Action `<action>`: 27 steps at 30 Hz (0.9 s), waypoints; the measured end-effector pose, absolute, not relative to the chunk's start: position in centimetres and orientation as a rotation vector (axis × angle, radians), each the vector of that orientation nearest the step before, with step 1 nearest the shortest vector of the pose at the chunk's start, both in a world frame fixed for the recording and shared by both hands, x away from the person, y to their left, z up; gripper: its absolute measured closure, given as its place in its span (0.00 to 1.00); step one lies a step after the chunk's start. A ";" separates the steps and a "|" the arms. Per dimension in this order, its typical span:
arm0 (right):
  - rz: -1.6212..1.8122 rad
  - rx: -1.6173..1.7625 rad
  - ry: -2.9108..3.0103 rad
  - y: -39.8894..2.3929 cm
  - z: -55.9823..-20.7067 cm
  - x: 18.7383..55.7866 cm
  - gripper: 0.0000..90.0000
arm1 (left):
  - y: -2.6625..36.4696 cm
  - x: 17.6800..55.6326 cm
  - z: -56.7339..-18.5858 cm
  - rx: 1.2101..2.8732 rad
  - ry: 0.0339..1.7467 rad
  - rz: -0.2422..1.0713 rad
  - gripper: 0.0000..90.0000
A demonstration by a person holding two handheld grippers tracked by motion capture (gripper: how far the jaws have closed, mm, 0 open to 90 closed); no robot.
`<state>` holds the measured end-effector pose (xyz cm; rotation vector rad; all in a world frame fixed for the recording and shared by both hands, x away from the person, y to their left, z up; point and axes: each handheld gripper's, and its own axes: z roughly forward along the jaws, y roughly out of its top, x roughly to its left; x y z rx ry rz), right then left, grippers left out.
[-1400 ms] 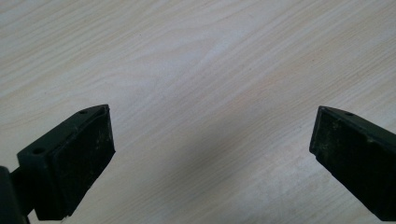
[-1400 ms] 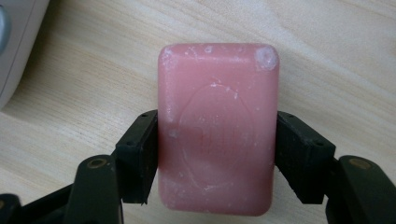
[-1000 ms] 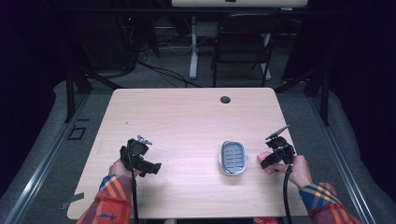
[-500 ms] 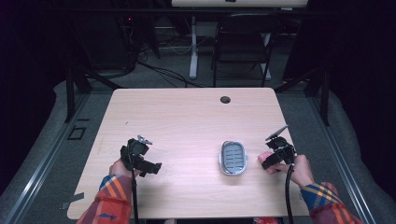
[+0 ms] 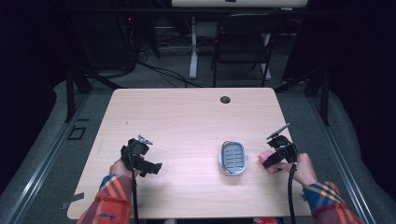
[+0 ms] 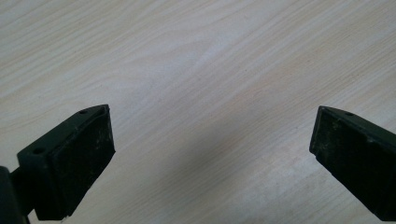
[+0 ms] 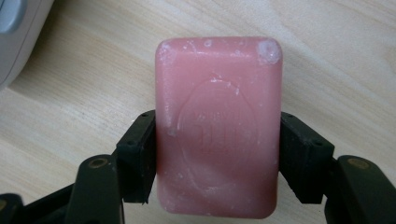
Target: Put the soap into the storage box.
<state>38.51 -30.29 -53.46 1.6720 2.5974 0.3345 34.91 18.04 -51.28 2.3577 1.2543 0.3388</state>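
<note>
1. Right-hand fingers: the two black jaws of my right gripper (image 7: 219, 154) are clamped on the long sides of a pink rectangular soap bar (image 7: 219, 126) with an oval stamp pressed into its face; each pad touches the bar, one on each side.
2. Soap bar position: in the high view the pink soap bar (image 5: 266, 157) sits at the tip of my right gripper (image 5: 271, 161), low over the pale wood-grain table (image 5: 187, 121), near its right edge.
3. Adjacent item: a grey oval soap dish with a slotted dark insert (image 5: 233, 157) lies on the table just beside the bar, on its left. In the right gripper view, a pale rounded edge of the dish (image 7: 18, 32) shows at the upper left corner, apart from the bar.
4. Left-hand fingers: the jaws of my left gripper (image 6: 210, 154) are spread wide with nothing between them; bare table surface (image 6: 196, 70) lies beneath.
5. Left gripper position: in the high view my left gripper (image 5: 147, 163) is over the table's left front area, well apart from the dish.
6. Forearms: my plaid sleeves (image 5: 112, 203) enter from the bottom edge.
</note>
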 end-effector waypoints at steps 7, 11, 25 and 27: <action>0.327 1.608 2.644 -30.2 -52.8 38.5 0.40 | 18.0 34.9 -51.3 2.362 1.248 0.337 0.00; 0.329 1.610 2.648 -30.2 -52.6 38.5 0.41 | 18.0 34.9 -51.3 2.362 1.246 0.336 0.00; 0.334 1.569 2.644 -30.2 -51.4 38.6 0.41 | 18.0 34.9 -51.3 2.367 1.240 0.333 0.00; 0.366 1.587 2.620 -29.9 -51.4 38.5 0.41 | 18.0 34.9 -51.3 2.366 1.238 0.332 0.00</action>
